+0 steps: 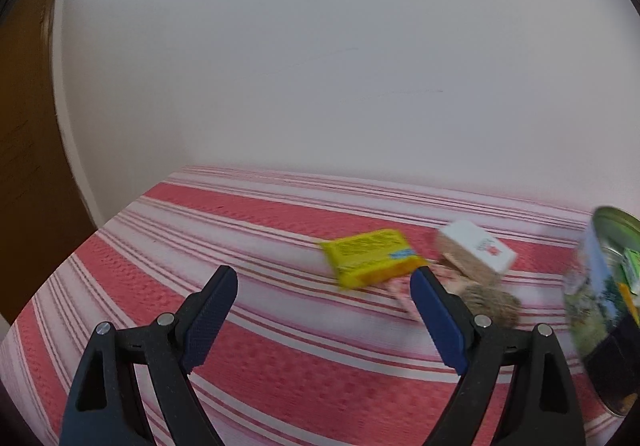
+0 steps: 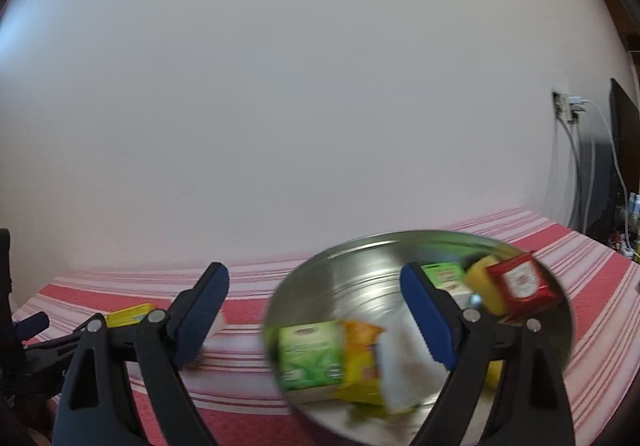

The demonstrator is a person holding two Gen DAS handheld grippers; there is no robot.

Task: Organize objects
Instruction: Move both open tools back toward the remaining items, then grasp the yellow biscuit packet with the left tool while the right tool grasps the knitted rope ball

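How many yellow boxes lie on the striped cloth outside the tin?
1. The yellow box lies flat on the striped cloth, left of the white box and outside the round tin. Others could be hidden.

The left gripper (image 1: 324, 288) stands wide open over a red-striped cloth (image 1: 280, 374), near a yellow packet (image 1: 370, 258), a white box (image 1: 478, 246) and a printed tin (image 1: 604, 310).

Left gripper (image 1: 324, 278): jaws spread wide, nothing between the pads, angled downward. Right gripper (image 2: 314, 276): jaws equally wide, nothing clamped, held nearer level.
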